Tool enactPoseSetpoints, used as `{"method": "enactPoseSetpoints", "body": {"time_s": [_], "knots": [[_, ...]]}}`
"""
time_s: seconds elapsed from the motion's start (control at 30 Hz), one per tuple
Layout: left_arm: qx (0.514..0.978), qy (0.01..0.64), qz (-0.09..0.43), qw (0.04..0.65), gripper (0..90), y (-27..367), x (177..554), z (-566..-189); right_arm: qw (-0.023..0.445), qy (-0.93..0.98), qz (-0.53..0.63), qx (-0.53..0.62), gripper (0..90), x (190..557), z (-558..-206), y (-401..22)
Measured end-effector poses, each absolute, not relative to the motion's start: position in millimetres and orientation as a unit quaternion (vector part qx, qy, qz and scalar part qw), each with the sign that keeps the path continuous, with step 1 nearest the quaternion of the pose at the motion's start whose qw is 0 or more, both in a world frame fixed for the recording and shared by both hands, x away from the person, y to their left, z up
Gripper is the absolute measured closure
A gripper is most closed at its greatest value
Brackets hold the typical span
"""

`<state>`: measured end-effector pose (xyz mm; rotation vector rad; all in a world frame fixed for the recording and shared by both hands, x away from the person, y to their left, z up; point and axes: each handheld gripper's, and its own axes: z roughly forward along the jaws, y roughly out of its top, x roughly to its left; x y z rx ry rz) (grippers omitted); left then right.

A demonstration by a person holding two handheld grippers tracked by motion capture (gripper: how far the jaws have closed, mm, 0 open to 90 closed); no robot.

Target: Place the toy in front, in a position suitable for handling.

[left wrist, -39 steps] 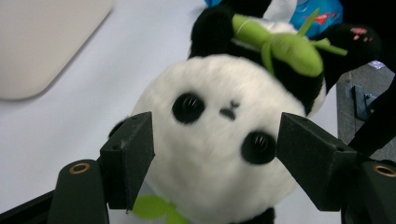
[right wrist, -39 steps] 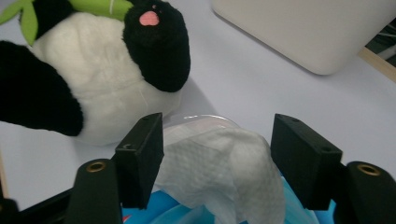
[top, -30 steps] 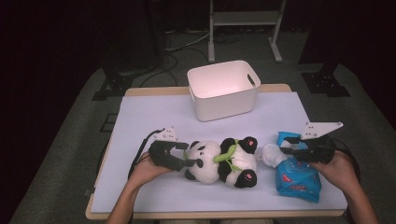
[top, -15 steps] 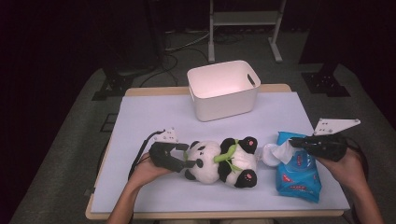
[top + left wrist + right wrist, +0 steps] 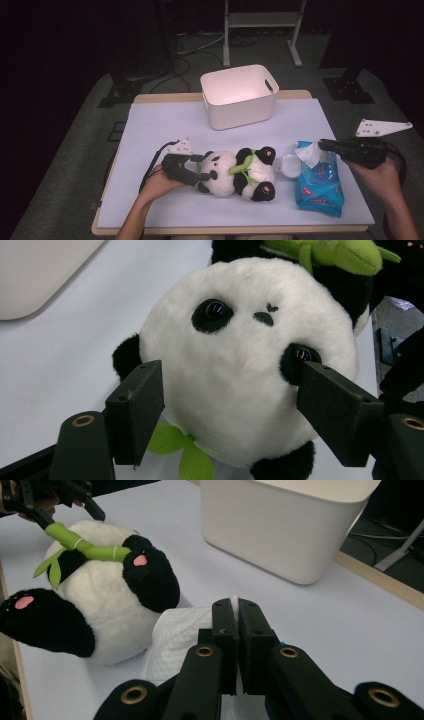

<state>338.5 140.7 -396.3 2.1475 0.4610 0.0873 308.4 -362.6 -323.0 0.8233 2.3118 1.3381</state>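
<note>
White tissue [image 5: 172, 630]: your right gripper [image 5: 237, 611] is clamped on its top edge; the high view shows it rising from the blue wipes pack [image 5: 320, 187] near the tabletop's right edge.
Plush panda [image 5: 240, 365]: head sits between your left gripper's [image 5: 227, 412] part-open pads, near the front edge.

In the left gripper view, the plush panda [image 5: 245, 370] is cut off at the top and right edges, so its body and feet are out of frame. In the right gripper view, the wipes pack sits hidden beneath the right gripper [image 5: 239, 645], and the white wipe [image 5: 175, 635] seems pinched there, though the contact itself is hidden. The white bin [image 5: 285, 525] loses its top at the edge.
</note>
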Motion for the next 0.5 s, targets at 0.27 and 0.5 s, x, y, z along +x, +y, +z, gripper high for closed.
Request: {"method": "enactPoseSetpoints", "body": {"time_s": [0.27,0.5], "knots": [[0.870,0.185,0.032,0.455,26.1,140.7,338.3,-397.0,0.176,0.810,0.478,0.289,86.4,310.3,-304.8,-363.3],[0.870,0.184,0.028,0.456,26.0,140.2,337.5,-396.9,0.173,0.816,0.480,0.270,86.3,313.3,-285.1,-349.1]]}}
